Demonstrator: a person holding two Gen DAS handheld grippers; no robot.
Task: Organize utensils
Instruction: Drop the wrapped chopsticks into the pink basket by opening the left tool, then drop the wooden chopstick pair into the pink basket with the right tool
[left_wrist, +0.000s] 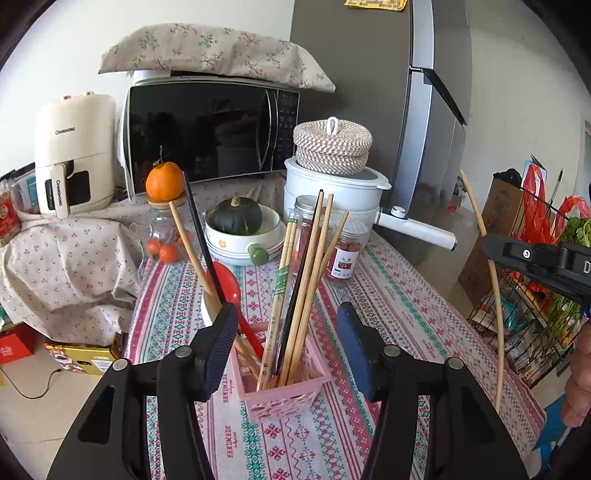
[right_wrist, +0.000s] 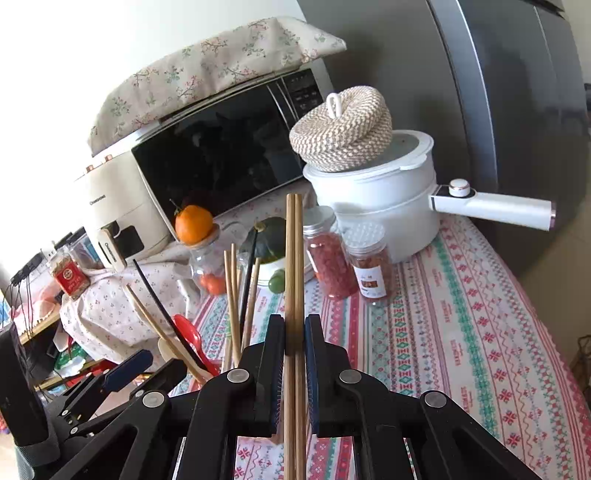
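Above the tablecloth (right_wrist: 461, 332), right gripper (right_wrist: 294, 325) pinches upright chopsticks (right_wrist: 294, 258).

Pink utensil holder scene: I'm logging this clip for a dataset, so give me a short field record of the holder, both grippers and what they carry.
holder: pink utensil holder on patterned tablecloth
contents: bamboo chopsticks, red spoon
left gripper: open, fingers either side of holder
right gripper: shut on chopstick pair
behind: white pot, microwave
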